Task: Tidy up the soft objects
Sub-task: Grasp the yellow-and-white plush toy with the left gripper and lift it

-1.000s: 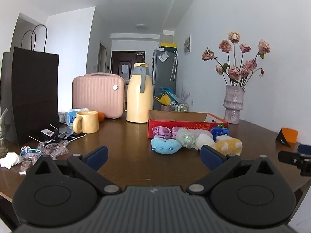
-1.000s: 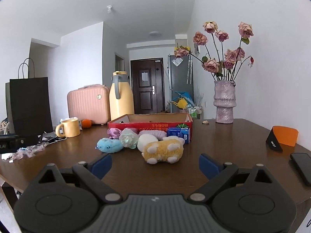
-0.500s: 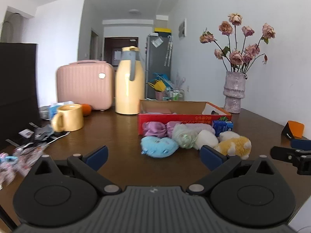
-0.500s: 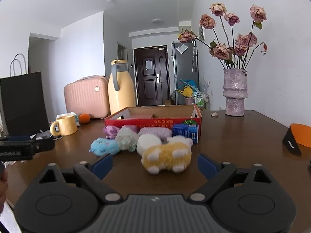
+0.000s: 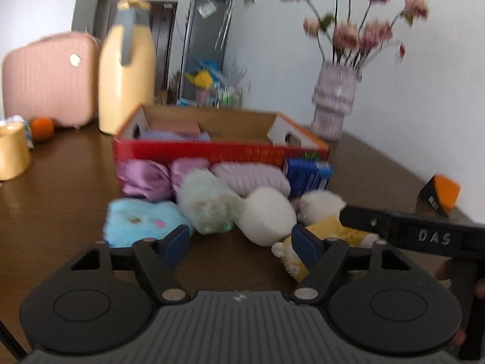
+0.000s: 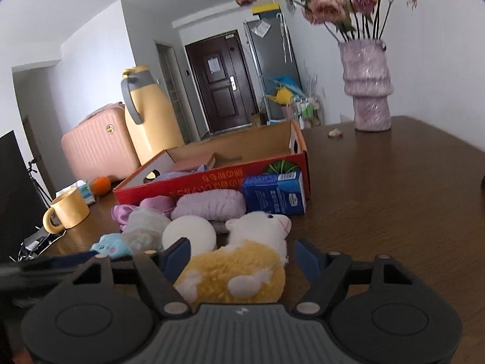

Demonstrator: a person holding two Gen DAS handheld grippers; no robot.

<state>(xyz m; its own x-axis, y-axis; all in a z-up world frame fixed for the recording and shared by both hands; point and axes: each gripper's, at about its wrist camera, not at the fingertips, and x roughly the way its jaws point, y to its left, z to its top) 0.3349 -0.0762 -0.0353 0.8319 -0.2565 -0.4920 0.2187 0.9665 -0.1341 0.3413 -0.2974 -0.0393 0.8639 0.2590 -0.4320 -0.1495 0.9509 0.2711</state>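
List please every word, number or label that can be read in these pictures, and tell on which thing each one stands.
"DAS": white letters on the black right gripper, seen from the left wrist view.
Red box: a line of yellow characters along its front wall, too blurred to read.
Blue carton: small white print, too small to read.
Orange and black wedge: small white mark, unreadable.
Papers on the fridge: unreadable.

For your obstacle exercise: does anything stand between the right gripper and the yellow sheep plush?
Nothing visible does. The right gripper is open, its blue pads either side of the yellow sheep plush, which already lies between them on the table.
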